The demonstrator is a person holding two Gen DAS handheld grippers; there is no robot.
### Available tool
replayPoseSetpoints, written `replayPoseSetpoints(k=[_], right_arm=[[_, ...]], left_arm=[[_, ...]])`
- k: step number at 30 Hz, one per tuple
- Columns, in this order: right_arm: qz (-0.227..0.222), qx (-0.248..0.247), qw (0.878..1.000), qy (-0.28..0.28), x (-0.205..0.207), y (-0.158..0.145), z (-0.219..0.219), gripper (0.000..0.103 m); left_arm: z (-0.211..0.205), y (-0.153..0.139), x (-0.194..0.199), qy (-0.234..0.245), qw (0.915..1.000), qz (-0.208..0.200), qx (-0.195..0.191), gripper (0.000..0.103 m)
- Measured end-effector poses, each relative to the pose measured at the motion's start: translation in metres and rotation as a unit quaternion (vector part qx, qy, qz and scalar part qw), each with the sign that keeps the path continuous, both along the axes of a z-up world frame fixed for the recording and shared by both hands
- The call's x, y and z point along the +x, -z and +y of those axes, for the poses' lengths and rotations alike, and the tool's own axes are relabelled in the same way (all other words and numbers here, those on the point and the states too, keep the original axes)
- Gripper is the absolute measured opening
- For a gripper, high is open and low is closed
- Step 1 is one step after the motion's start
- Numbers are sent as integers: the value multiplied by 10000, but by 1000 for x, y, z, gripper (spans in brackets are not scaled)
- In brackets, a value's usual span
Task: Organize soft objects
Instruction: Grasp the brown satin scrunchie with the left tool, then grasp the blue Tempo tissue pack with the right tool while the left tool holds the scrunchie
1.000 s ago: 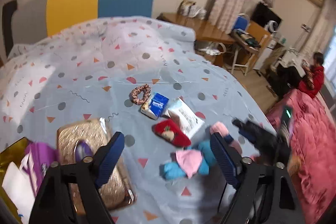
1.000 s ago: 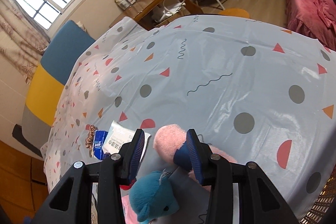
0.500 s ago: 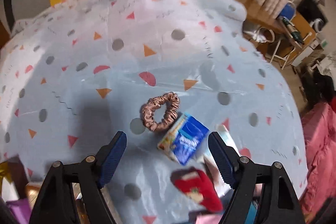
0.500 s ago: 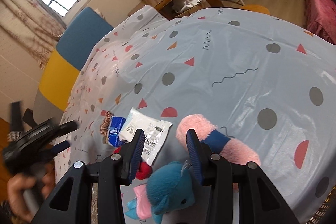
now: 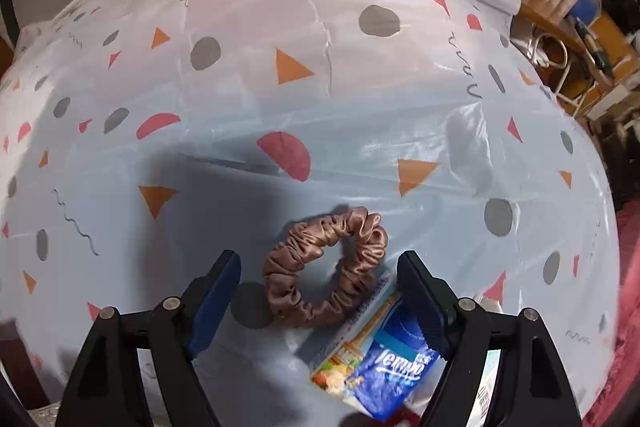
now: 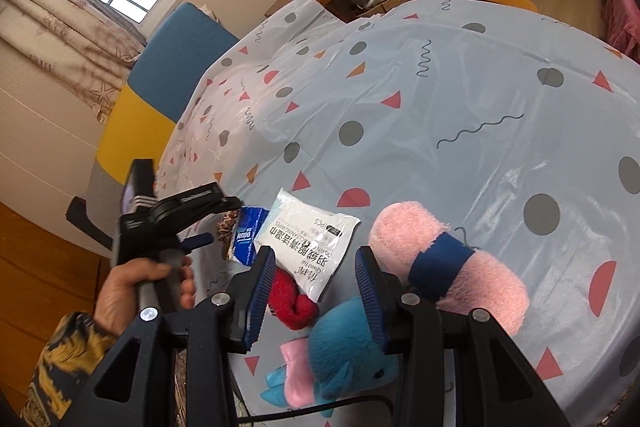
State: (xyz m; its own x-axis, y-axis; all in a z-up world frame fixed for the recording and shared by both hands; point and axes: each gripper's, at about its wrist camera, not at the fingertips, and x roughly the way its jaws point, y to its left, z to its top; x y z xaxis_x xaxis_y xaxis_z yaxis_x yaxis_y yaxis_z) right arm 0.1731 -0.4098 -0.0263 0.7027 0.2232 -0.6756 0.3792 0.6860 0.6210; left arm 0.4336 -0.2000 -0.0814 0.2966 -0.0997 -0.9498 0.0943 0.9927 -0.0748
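Hanging over the brown scrunchie (image 5: 325,269), the left gripper (image 5: 320,297) is being held wide — ready to pinch it off the surface (image 5: 280,99); the right gripper (image 6: 316,291) is being kept half-open, empty.

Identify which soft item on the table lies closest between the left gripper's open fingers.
The brown satin scrunchie: a ruffled ring lying flat just ahead of the left gripper, beside the blue tissue pack. The plush toys lie farther off, near the right gripper.
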Motion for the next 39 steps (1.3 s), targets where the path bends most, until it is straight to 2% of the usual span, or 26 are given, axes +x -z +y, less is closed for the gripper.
replayPoseSetpoints(k=[1, 2, 3, 5, 8, 11, 16, 19, 25, 28, 32, 39], right_arm=[[-2, -9, 10000, -20, 0, 0, 1, 42], [-3, -20, 10000, -23, 1, 0, 1, 42], [4, -30, 10000, -25, 1, 0, 2, 42], [4, -24, 10000, -28, 1, 0, 2, 42], [17, -52, 10000, 6, 0, 1, 1, 42], [42, -37, 10000, -44, 2, 2, 2, 42], [176, -38, 9995, -257, 8, 7, 8, 42], [297, 30, 9978, -590, 14, 13, 18, 42], [485, -23, 9920, -1169, 31, 17, 45, 42], [455, -153, 9880, -1469, 48, 6, 63, 42], [456, -382, 9808, -1859, 89, -2, 93, 42], [1002, -769, 9717, -1994, 149, 26, 130, 54]], left_arm=[[0, 1, 0, 1, 10000, 7, 11, 61], [-2, 3, 0, 66, 9999, 76, 103, 23], [-3, 7, -1, 160, 9996, 182, 156, 18], [2, 7, -5, 95, 9999, 106, 41, 18], [5, 7, -15, 128, 9997, 151, 105, 17], [15, -2, -25, -55, 9997, 221, -12, 17], [29, -38, -42, 20, 9999, -84, 77, 17], [40, -69, -57, 91, 9993, -349, 23, 17], [51, -134, -96, 317, 9928, -1148, -128, 17], [58, -152, -107, 430, 9898, -1332, -260, 17], [69, -165, -118, 534, 9892, -1291, -454, 17], [99, -178, -135, 410, 9876, -1282, -803, 17]])
